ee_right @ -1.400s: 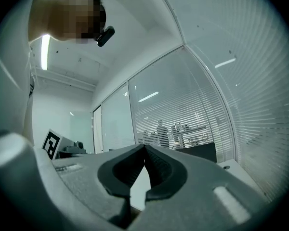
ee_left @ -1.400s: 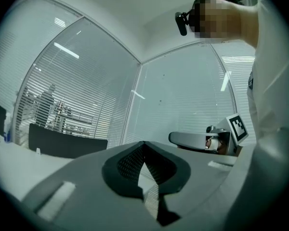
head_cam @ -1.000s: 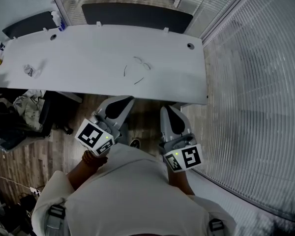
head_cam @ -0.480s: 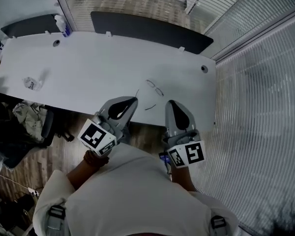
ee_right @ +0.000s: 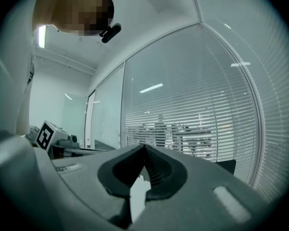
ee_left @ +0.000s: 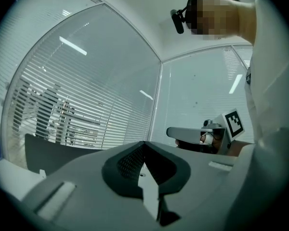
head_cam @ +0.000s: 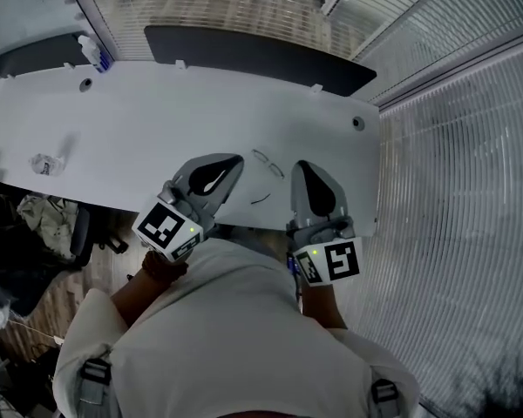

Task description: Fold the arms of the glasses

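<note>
Office, long white desk (head_cam: 157,120) with cable holes (head_cam: 357,123), blind-covered glass partition walls (head_cam: 471,146)

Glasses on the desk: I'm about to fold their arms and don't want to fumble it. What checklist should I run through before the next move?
1. Glasses lying on the desk, between the two grippers: ok.
2. Left gripper jaws apart for a grasp: not ok, shut and empty.
3. Right gripper jaws apart for a grasp: not ok, shut and empty.
4. One arm spread and in plain view near the desk's front edge: ok.
5. Position of the other arm: cannot tell, the left gripper covers that side.
</note>
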The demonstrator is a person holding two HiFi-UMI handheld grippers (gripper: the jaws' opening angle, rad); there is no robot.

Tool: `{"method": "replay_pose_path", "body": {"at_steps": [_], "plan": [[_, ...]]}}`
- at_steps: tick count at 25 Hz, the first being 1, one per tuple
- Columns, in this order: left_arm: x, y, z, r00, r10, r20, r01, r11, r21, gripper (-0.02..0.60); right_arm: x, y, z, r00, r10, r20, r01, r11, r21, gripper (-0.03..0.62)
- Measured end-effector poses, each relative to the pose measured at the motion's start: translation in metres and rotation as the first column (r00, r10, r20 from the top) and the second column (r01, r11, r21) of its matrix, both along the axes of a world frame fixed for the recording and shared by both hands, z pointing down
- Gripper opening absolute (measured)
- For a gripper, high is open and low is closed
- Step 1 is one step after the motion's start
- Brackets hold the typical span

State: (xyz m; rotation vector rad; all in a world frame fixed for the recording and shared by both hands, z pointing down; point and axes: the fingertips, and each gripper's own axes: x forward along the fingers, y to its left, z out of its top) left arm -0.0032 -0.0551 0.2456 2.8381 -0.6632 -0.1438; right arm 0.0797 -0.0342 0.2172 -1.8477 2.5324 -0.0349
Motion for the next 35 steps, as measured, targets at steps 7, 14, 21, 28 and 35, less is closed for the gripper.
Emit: {"method": "replay_pose_path", "body": {"at_steps": [7, 14, 21, 28, 35], "plan": [[0.027, -0.009, 0.014, 1.000, 0.002, 0.020, -0.001, 0.999, -0.051, 0.000, 0.029, -0.009, 0.016, 1.000, 0.004, 0.005, -0.004, 0.999, -0.054, 0.002], [0.033, -0.001, 0.054, 0.998, -0.007, 0.063, 0.017, 0.988, -0.151, 0.000, 0.036, -0.001, 0.059, 1.000, -0.011, 0.029, 0.015, 0.988, -0.153, 0.002], [0.031, -0.002, 0.076, 0.995, -0.019, 0.094, 0.038, 0.978, -0.204, 0.000, 0.031, 0.000, 0.082, 0.999, -0.040, 0.033, 0.047, 0.975, -0.219, 0.002], [0.035, -0.008, 0.102, 0.992, -0.023, 0.125, 0.047, 0.981, -0.188, 0.000, 0.033, -0.008, 0.107, 0.998, -0.069, 0.004, 0.068, 0.968, -0.241, 0.002], [0.046, -0.016, 0.145, 0.982, 0.022, 0.189, 0.019, 0.977, -0.212, 0.000, 0.038, -0.023, 0.169, 0.992, -0.121, -0.028, 0.104, 0.931, -0.350, 0.002]]}}
